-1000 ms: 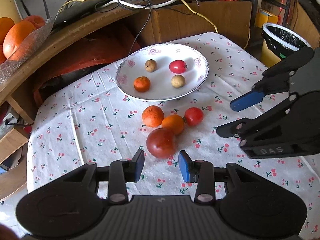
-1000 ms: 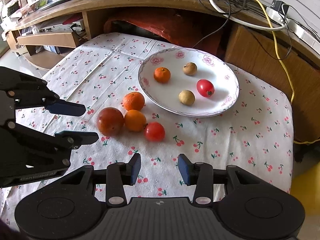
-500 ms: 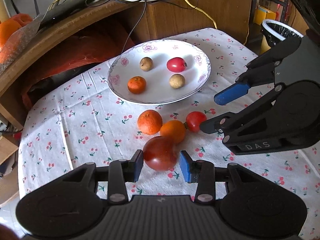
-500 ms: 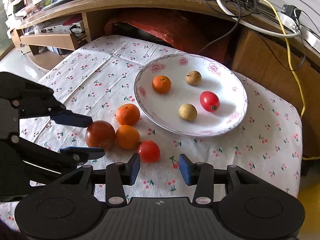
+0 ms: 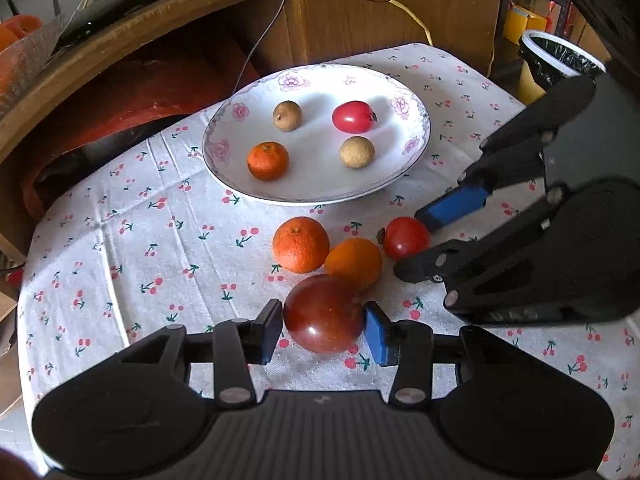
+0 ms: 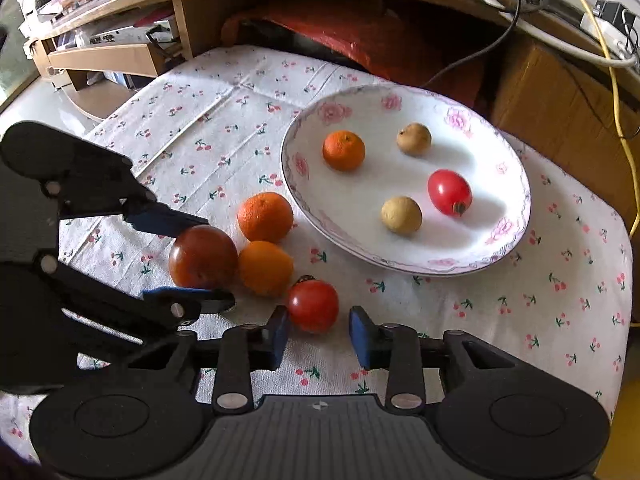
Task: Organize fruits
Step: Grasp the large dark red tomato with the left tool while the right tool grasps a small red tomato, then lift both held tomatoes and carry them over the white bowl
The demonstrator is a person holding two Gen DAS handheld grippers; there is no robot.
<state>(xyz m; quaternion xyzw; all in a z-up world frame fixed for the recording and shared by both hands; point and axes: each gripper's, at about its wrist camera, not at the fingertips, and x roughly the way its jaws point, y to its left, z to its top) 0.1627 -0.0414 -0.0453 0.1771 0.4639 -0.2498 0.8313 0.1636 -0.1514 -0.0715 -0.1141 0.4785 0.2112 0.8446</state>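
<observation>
Glossy dark-red tomato (image 5: 323, 313), round, unbruised

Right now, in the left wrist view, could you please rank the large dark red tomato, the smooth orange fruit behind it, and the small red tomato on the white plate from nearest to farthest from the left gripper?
1. Large dark red tomato: between the left gripper fingers.
2. Smooth orange fruit: just behind it, slightly right.
3. Small red tomato: far back on the white flower-rimmed plate.

My left gripper (image 5: 324, 330) hides the underside of the dark red fruit (image 5: 323, 313). The bin (image 5: 560, 60) and shelf oranges (image 5: 16, 30) are cut off by the picture's edge. Whether my pads (image 5: 376, 334) actually press that fruit, I cannot tell.
</observation>
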